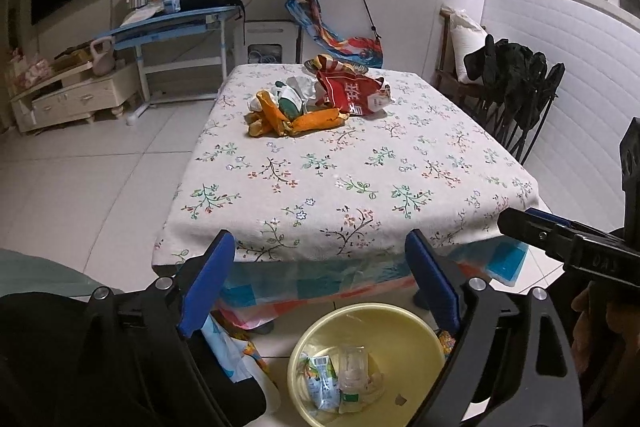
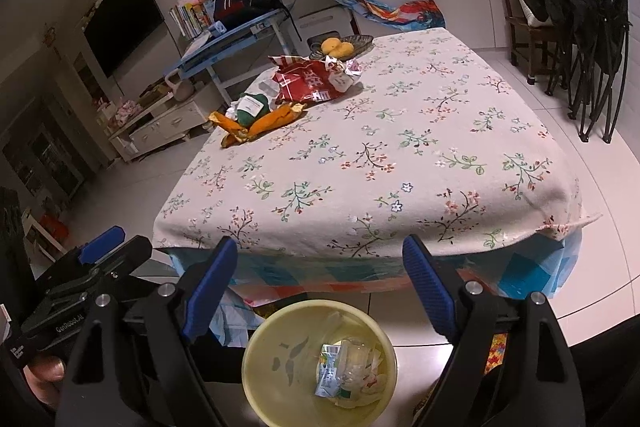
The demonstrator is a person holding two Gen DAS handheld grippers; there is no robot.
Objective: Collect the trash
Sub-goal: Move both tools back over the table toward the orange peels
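Observation:
A pile of trash lies at the far middle of the floral-cloth table (image 1: pixel 340 187): a red snack bag (image 1: pixel 352 91), orange wrappers (image 1: pixel 316 121) and a green-and-white packet (image 1: pixel 292 103). It also shows in the right wrist view, with the red bag (image 2: pixel 312 83) and orange wrappers (image 2: pixel 268 123). A yellow bin (image 1: pixel 400 411) stands on the floor before the table, holding a clear plastic cup (image 1: pixel 352 367) and a small carton (image 1: pixel 320 379). My left gripper (image 1: pixel 320 283) is open and empty above the bin (image 2: pixel 272 399). My right gripper (image 2: pixel 316 287) is open and empty above it too.
A dish with yellow fruit (image 2: pixel 340 47) sits at the table's far edge. Folding chairs with black coats (image 2: pixel 588 39) stand to the right. A blue desk (image 1: pixel 176 23) with books and a bag, and a low cabinet (image 1: pixel 76 99), stand to the left. White tiled floor surrounds the table.

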